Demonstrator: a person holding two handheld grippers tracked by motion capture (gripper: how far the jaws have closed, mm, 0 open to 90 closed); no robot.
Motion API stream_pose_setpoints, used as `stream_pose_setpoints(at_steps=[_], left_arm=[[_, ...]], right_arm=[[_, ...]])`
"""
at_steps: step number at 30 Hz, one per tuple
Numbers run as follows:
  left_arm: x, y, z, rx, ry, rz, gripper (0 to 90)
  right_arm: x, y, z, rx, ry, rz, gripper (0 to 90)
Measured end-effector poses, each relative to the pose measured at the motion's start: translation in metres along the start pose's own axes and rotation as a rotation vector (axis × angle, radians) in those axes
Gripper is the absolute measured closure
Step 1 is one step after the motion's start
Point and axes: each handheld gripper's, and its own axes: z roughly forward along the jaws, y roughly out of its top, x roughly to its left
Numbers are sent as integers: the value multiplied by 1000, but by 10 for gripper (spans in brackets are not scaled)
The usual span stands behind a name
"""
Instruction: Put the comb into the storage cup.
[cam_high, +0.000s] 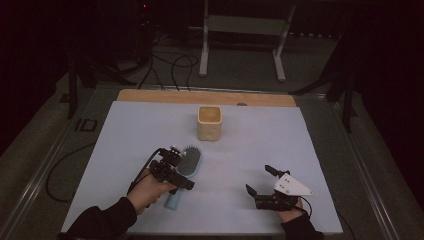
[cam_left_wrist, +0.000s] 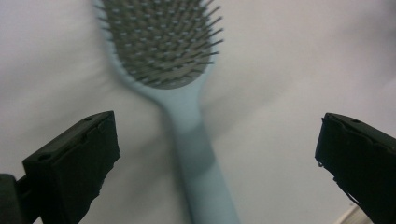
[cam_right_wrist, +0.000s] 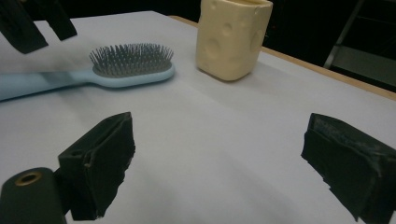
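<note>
The left gripper (cam_high: 176, 167) hangs directly over the light blue hairbrush (cam_high: 186, 167), its jaws spread wide and holding nothing. In the left gripper view the two black jaws stand far apart at the lower corners, and the hairbrush (cam_left_wrist: 180, 88) lies on the sheet between and beyond them, clear of both pads: the handle runs down the middle of the gap toward the gripper, the oval head of grey bristles lies farther out ahead, bristles facing up. The brush rests flat on the pale blue sheet (cam_high: 125, 135) that covers the table, and the end of its handle shows just below the left gripper in the high view, beside the person's left hand (cam_high: 147, 192). The right gripper (cam_high: 264, 181) sits well apart from the brush, low over the sheet, also released, with its jaws open on bare sheet. From the right gripper view the hairbrush (cam_right_wrist: 107, 72) lies ahead and off to the left of its jaws, and a cream-coloured cup with round dimples like cheese (cam_right_wrist: 232, 38) stands upright farther ahead, just beyond the brush head and not touching it. In the high view that cup (cam_high: 209, 123) stands beyond the left gripper, near the far edge of the sheet.
</note>
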Motion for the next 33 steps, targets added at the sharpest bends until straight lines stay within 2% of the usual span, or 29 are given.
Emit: stream_pose_setpoints(at_steps=[4,6,7,11,13,16,17,22,24,27,28,30,31,33], left_arm=[[-4,2,7,14,7,-13,0],[-5,2,10,19,27,-44,0],[-4,2,12,24,17,-60,0],[-5,2,20,45,53,-114,0],[-5,2,24,61,50,-118,0],[-6,1,30,82,72,-115,10],[-7,1,30,76,90,-116,12],[-11,-1,33,75,127,-108,107],[-11,0,34,81,128,-107,155],[-11,1,36,94,127,-105,178],[-11,1,37,100,132,-99,226],[-9,3,37,99,143,-111,259],[-8,4,36,99,145,-111,319],[-6,4,36,95,145,-124,381]], right_arm=[[1,0,0,3,2,-3,89],[1,0,0,1,1,3,89],[1,0,0,1,3,3,89],[2,1,0,1,4,-4,89],[2,1,0,1,7,-5,89],[2,1,0,-1,10,-6,89],[2,1,0,-4,10,-3,89],[2,1,0,-6,8,-3,89],[2,1,0,-4,11,-4,89],[2,1,0,-7,10,-3,89],[2,1,0,-7,10,-3,89],[2,1,0,-4,10,-4,89],[2,1,0,-6,9,-3,89],[2,1,0,-8,8,-3,89]])
